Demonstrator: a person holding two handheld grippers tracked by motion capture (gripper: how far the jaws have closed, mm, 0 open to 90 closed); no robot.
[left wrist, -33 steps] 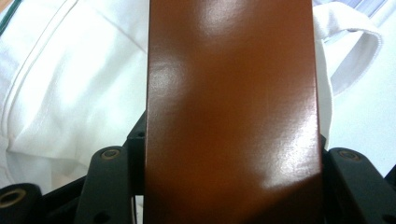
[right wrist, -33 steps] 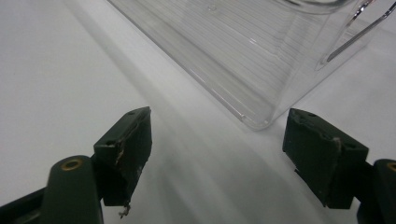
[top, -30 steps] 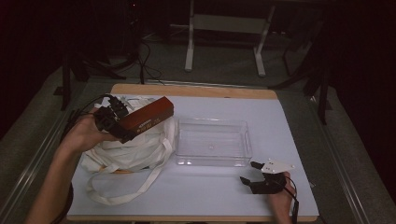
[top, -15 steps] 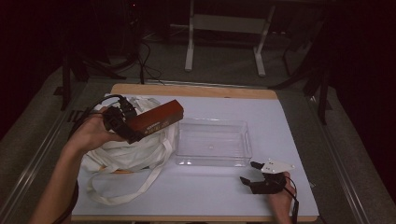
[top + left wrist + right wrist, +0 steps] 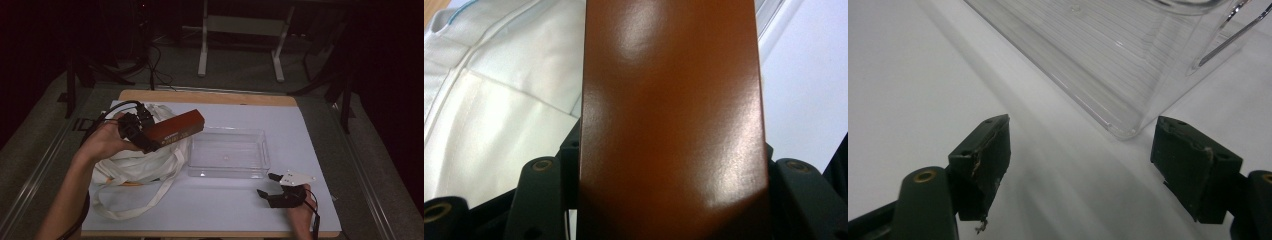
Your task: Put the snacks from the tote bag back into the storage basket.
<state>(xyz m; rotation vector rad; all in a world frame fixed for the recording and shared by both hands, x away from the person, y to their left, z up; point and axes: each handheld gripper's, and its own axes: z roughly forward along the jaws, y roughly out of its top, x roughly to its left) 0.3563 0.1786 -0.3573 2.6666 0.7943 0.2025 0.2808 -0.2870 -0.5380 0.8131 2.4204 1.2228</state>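
Glossy reddish-brown box [image 5: 176, 129], long, rectangular, above white bag [image 5: 135, 162].

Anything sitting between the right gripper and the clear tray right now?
Nothing. In the right gripper view, bare white table cover runs from the open right gripper to the clear tray; the high view shows the same gap.
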